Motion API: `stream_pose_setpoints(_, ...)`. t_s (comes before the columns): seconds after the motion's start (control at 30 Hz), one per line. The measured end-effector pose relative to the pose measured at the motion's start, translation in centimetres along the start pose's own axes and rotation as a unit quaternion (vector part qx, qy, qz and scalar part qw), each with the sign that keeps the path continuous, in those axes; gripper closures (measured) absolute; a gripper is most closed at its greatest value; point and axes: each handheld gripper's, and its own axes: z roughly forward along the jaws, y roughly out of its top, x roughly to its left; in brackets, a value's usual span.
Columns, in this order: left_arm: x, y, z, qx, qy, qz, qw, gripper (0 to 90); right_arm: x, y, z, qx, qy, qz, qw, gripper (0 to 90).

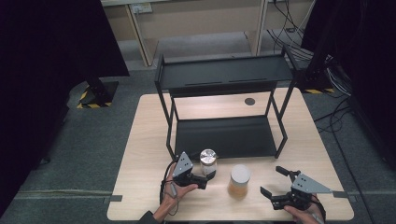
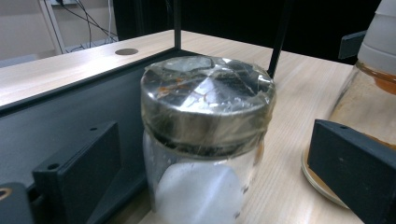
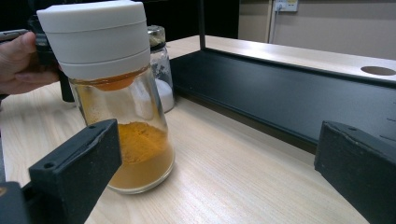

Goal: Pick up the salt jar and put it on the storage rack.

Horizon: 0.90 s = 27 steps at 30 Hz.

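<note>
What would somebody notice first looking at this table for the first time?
Probably the black two-tier shelf rack standing across the back of the wooden table. In front of it stand two jars: a silver-lidded glass jar with white powder between the open jaws of the left gripper, and to its right a white-capped jar of orange powder, with the right gripper open beside it.

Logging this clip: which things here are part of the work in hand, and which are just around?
In the work:
left claw, open around the silver-lidded jar
right claw, open near the orange-powder jar

Just around:
black shelf rack
table
floor cables
</note>
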Motion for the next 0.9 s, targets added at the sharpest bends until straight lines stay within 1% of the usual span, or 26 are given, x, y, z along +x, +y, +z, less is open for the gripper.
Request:
stream_pose_setpoints(0.03,0.0,0.1,0.3,0.000,0.001,0.000,1.0000,2.5,0.0,0.0,0.0,0.000,0.000,0.000,1.0000,1.0)
stream_pose_setpoints(0.2,0.3,0.3,0.8,-0.002,0.000,0.000,1.0000,4.2,0.0,0.0,0.0,0.000,0.001,0.000,1.0000,1.0)
stream_pose_setpoints(0.3,0.4,0.4,1.2,0.001,-0.001,0.002,1.0000,5.3,0.0,0.0,0.0,0.000,0.000,0.000,1.0000,1.0)
stream_pose_setpoints(0.4,0.5,0.5,1.7,0.007,-0.005,0.007,0.9999,9.0,0.0,0.0,-0.1,-0.001,-0.003,0.001,1.0000,1.0)
stream_pose_setpoints(0.57,0.5,0.5,1.9,0.010,-0.007,0.009,0.9999,15.1,0.0,-0.1,-0.2,-0.003,-0.004,0.002,1.0000,1.0)
stream_pose_setpoints(0.6,0.6,0.5,1.9,0.010,-0.008,0.008,0.9999,15.1,0.0,-0.1,-0.2,-0.002,-0.004,0.001,1.0000,1.0)
stream_pose_setpoints(0.63,0.6,0.5,1.9,0.011,-0.007,0.009,0.9999,17.9,0.0,-0.1,-0.2,-0.002,-0.004,0.002,1.0000,1.0)
stream_pose_setpoints(0.7,0.7,0.5,1.9,0.010,-0.006,0.007,0.9999,20.0,0.0,-0.1,-0.2,-0.002,-0.004,0.002,1.0000,1.0)
stream_pose_setpoints(0.8,0.8,0.6,1.9,0.013,-0.005,0.010,0.9998,21.8,-0.1,-0.1,-0.1,-0.002,-0.004,0.002,1.0000,1.0)
stream_pose_setpoints(0.9,0.8,0.7,2.0,0.017,-0.005,0.012,0.9998,26.0,-0.1,-0.1,-0.2,-0.003,-0.005,0.004,1.0000,1.0)
